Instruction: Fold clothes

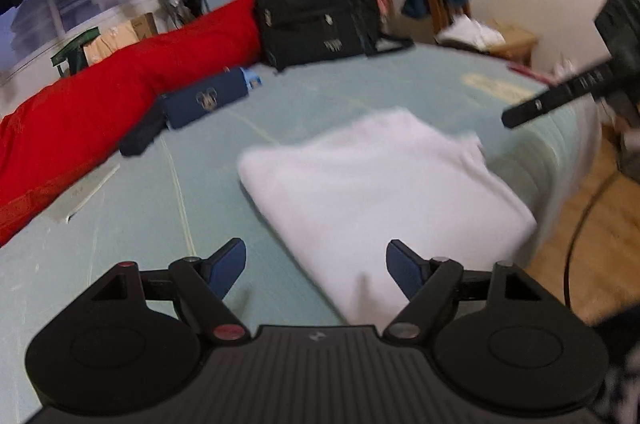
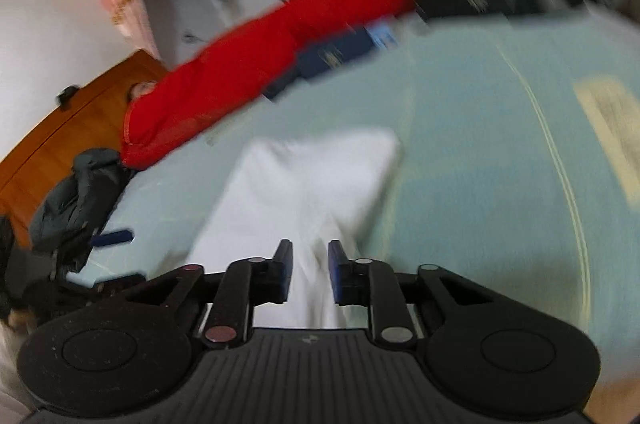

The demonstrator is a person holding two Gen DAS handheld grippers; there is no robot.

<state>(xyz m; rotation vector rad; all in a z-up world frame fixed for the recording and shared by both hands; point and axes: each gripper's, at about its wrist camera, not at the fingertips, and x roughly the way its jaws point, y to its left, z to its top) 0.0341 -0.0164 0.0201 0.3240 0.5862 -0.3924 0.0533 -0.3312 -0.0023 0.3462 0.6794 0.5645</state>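
Your folded white garment lies on the pale green bed, near its edge. It looks soft, light and floppy, so take it at a thick folded edge. Left tongs gape wide, empty; right tongs stand slightly parted, pinching nothing.

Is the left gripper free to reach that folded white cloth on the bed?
Probably yes. The left gripper has its jaws wide open with nothing between them, and the folded white cloth lies right ahead on the bed. Nothing sits between them; the right gripper is off to the side.
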